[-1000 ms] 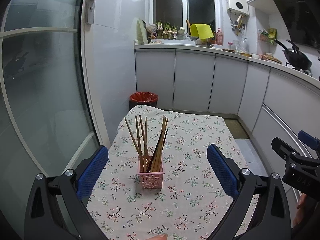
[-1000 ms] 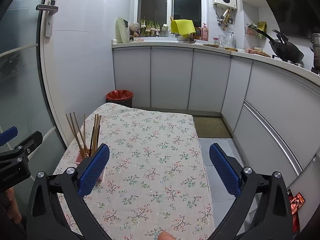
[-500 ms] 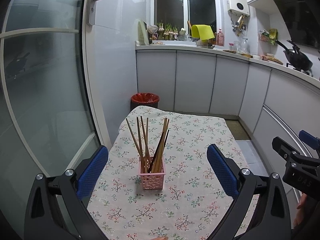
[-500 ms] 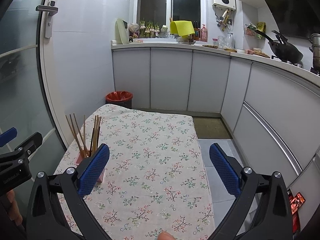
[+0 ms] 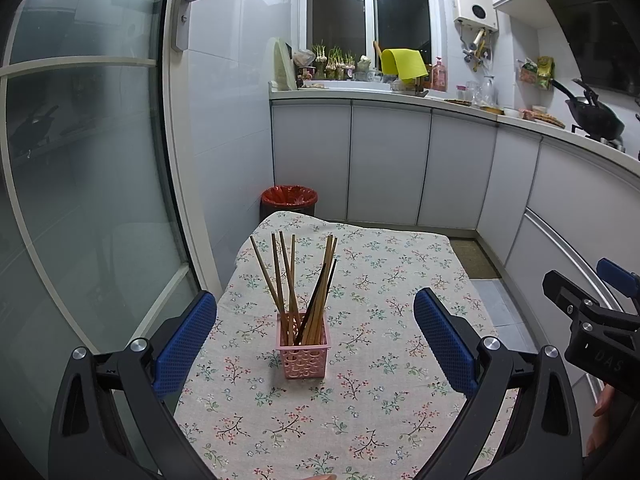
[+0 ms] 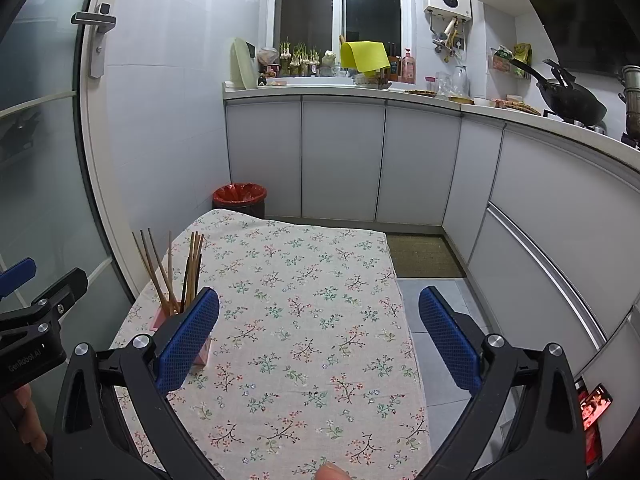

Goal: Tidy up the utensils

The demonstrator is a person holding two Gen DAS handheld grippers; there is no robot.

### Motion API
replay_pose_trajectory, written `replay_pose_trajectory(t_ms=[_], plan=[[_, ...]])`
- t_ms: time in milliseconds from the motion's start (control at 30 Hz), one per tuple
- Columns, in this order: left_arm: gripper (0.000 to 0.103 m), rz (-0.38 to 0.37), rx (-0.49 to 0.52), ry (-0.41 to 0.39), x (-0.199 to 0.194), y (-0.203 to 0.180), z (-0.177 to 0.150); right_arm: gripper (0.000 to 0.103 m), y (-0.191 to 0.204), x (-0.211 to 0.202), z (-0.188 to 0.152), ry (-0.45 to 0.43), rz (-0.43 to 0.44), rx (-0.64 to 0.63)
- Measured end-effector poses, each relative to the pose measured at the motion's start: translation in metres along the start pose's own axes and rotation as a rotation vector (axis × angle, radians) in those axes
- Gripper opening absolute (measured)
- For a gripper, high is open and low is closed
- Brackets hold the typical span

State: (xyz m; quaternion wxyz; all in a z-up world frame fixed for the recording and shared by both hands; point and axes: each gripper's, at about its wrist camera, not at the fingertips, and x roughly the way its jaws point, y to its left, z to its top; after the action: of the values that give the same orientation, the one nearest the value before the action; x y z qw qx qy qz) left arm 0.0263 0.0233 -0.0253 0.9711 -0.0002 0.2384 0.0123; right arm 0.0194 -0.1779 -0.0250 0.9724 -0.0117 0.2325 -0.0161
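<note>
Nearest, both tools are hovering over the near end of the table [image 5: 380, 412] with nothing between their pads. The left gripper [image 5: 316, 344] is standing with its jaws spread wide, and the right gripper [image 6: 320, 344] is likewise gaping and holding nothing. Just beyond the left gripper, the pink basket [image 5: 305, 354] is sitting upright on the floral tablecloth [image 6: 312, 320], toward the cloth's left side, and the chopsticks [image 5: 304, 280] are standing in it, fanning outward and leaning on the rim. No loose utensil is showing on the cloth. Farther off, a red bin [image 5: 289, 200] is standing at the table's far end, before the white cabinets [image 5: 388, 164]. Risk, as judged: the basket is looking light and top-heavy, so a wide jaw brushing the splayed tips could be tipping it and scattering the sticks.
</note>
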Motion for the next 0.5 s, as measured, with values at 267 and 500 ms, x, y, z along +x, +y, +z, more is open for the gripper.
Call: replay_pose_trajectory(t_ms=[267, 500], plan=[[0.096, -0.001, -0.001, 0.0, 0.0002, 0.0006, 0.0, 0.096, -0.0016, -0.0001, 0.0003, -0.003, -0.001, 0.003], [0.096, 0.002, -0.002, -0.002, -0.0007, 0.0, 0.0008, 0.096, -0.0012, -0.0001, 0.0007, -0.003, -0.001, 0.004]])
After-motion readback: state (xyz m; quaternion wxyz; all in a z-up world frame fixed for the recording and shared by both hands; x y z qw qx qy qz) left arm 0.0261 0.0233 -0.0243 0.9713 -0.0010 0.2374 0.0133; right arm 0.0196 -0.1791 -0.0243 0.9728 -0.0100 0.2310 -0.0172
